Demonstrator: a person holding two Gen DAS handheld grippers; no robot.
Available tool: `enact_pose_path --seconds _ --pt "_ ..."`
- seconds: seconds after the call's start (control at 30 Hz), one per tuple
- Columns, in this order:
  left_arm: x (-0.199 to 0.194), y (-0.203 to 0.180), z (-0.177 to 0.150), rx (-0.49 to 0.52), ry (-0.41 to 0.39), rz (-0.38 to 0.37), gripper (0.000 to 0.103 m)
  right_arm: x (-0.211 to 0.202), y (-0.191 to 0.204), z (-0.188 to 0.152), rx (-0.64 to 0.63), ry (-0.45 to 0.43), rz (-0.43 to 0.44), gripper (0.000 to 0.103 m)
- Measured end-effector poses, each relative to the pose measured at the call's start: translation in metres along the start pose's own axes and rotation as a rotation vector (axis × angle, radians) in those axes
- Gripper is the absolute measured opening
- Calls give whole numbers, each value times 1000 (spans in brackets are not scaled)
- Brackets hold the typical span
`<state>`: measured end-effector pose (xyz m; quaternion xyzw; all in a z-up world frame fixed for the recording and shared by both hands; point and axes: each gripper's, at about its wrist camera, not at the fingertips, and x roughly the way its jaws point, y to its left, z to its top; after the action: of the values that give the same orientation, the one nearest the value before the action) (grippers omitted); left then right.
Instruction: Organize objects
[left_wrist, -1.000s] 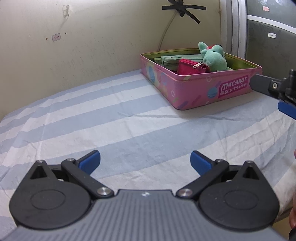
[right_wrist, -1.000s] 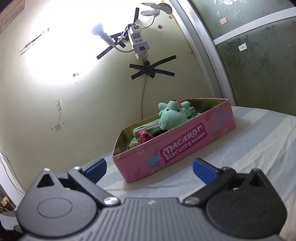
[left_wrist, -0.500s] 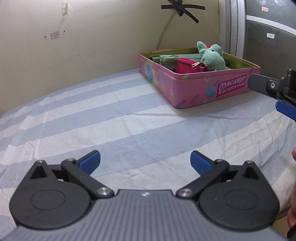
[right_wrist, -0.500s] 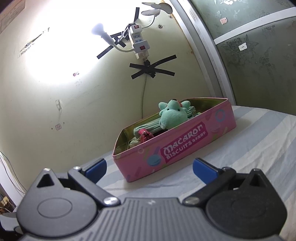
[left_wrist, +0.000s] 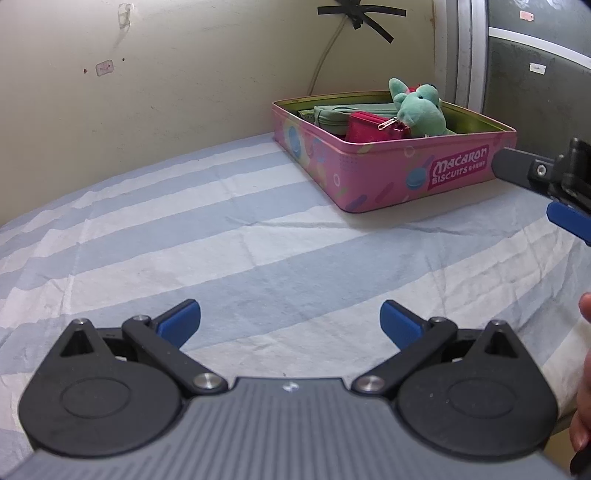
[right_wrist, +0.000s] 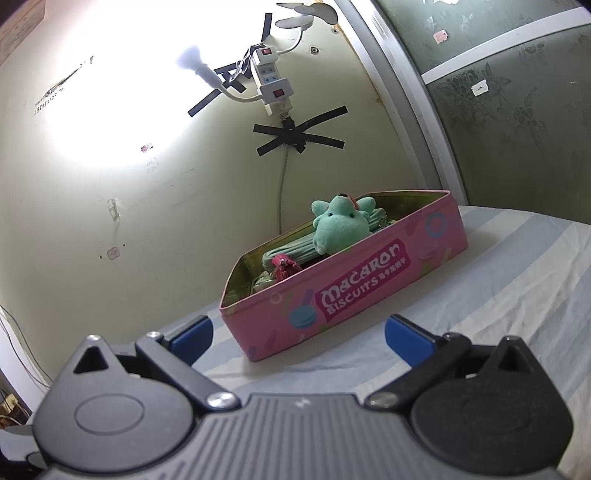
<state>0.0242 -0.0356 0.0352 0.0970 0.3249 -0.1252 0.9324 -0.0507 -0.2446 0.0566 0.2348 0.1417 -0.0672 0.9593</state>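
Note:
A pink "Macaron Biscuits" tin (left_wrist: 406, 166) (right_wrist: 354, 291) stands open on the striped bed by the wall. Inside it lie a green plush toy (left_wrist: 421, 110) (right_wrist: 340, 229), a red zip pouch (left_wrist: 369, 127) (right_wrist: 282, 266) and a green pouch (left_wrist: 336, 114) (right_wrist: 295, 251). My left gripper (left_wrist: 290, 321) hovers open over bare sheet, well short of the tin, nothing between its blue pads. My right gripper (right_wrist: 297, 332) is open too, low, just in front of the tin's long side. Part of the right gripper (left_wrist: 546, 181) shows at the left wrist view's right edge.
The blue-and-white striped sheet (left_wrist: 221, 229) covers the bed. A beige wall (left_wrist: 184, 74) runs behind, with a taped cable (right_wrist: 282, 184), a power strip (right_wrist: 273, 85) and a bright lamp (right_wrist: 192, 59). A dark patterned door (right_wrist: 517, 110) stands at right. A hand (left_wrist: 583, 369) shows at the right edge.
The left wrist view has drifted slightly, so the tin sits a little lower and farther right. The right gripper and the tin's contents are unchanged.

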Motion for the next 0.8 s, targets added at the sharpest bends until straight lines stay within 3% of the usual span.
enact_pose_path --seconds 0.8 --pt "5 -12 0 33 41 37 103 4 -7 -3 35 13 -9 103"
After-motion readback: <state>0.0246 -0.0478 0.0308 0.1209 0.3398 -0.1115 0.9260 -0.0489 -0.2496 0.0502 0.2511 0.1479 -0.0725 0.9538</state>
